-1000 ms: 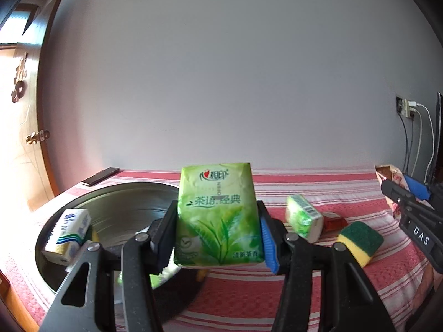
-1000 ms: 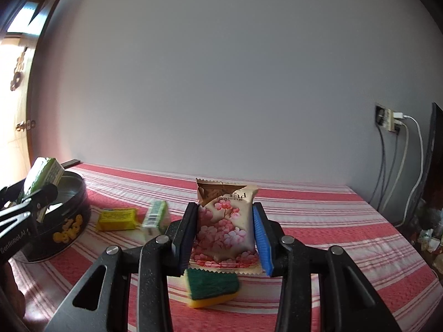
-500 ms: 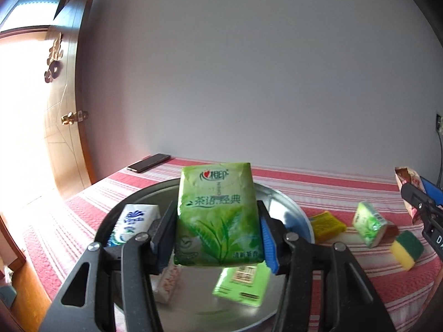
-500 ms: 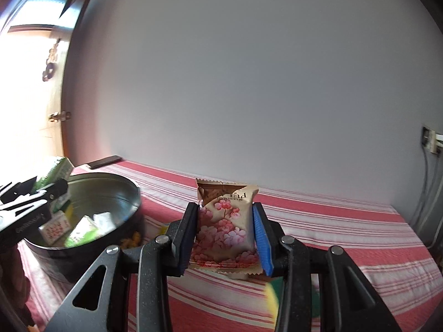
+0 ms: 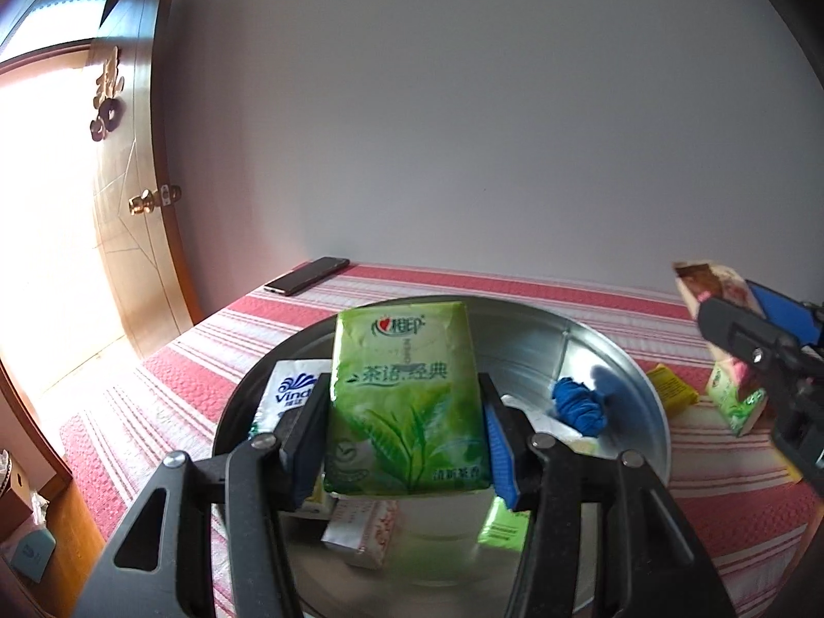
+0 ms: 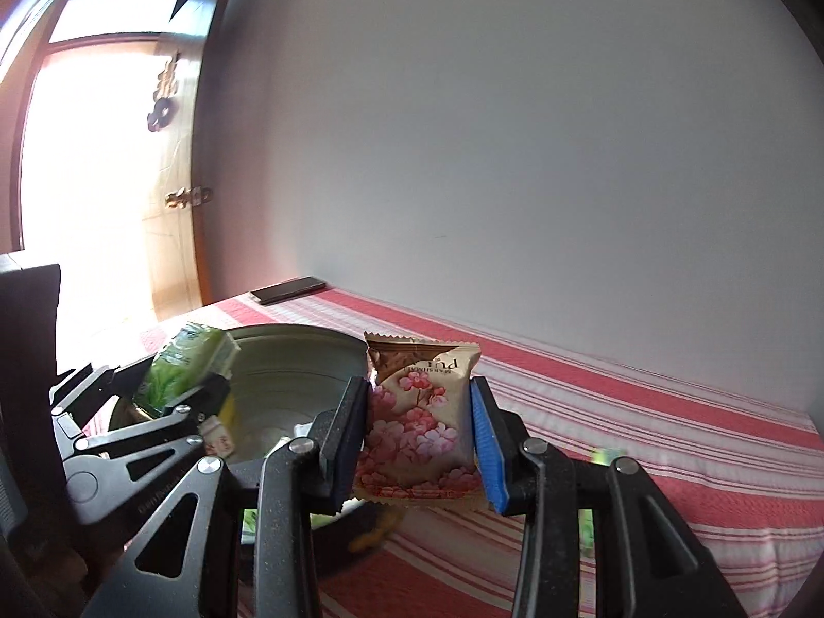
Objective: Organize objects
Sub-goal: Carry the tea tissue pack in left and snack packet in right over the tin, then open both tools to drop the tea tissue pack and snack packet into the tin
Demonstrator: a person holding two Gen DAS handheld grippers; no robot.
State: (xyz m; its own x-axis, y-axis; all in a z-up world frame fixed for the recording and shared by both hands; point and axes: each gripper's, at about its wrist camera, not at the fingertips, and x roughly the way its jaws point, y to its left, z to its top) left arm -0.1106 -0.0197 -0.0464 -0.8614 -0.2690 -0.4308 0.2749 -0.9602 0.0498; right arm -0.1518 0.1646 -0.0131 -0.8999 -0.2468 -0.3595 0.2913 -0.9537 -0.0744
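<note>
My left gripper [image 5: 407, 438] is shut on a green tissue pack [image 5: 407, 401] and holds it upright above the round metal tin [image 5: 607, 355]. The tin holds a white and blue Vinda tissue pack [image 5: 288, 394], a blue cloth ball [image 5: 579, 407], a small red and white packet [image 5: 363, 533] and a green packet [image 5: 502, 528]. My right gripper [image 6: 419, 438] is shut on a pink flowered snack bag [image 6: 419, 422], at the tin's [image 6: 288, 360] right rim. The left gripper and its green pack [image 6: 185, 368] show at left in the right wrist view.
A red and white striped cloth [image 5: 721, 510] covers the table. A yellow packet [image 5: 669, 386] and a green tissue pack [image 5: 736, 404] lie right of the tin. A black phone [image 5: 307, 276] lies at the far left corner. A wooden door [image 5: 134, 195] stands left; a grey wall behind.
Both grippers moved left with their loads. The left one now hangs over the tin's middle; the right one has come up to the tin's right rim.
</note>
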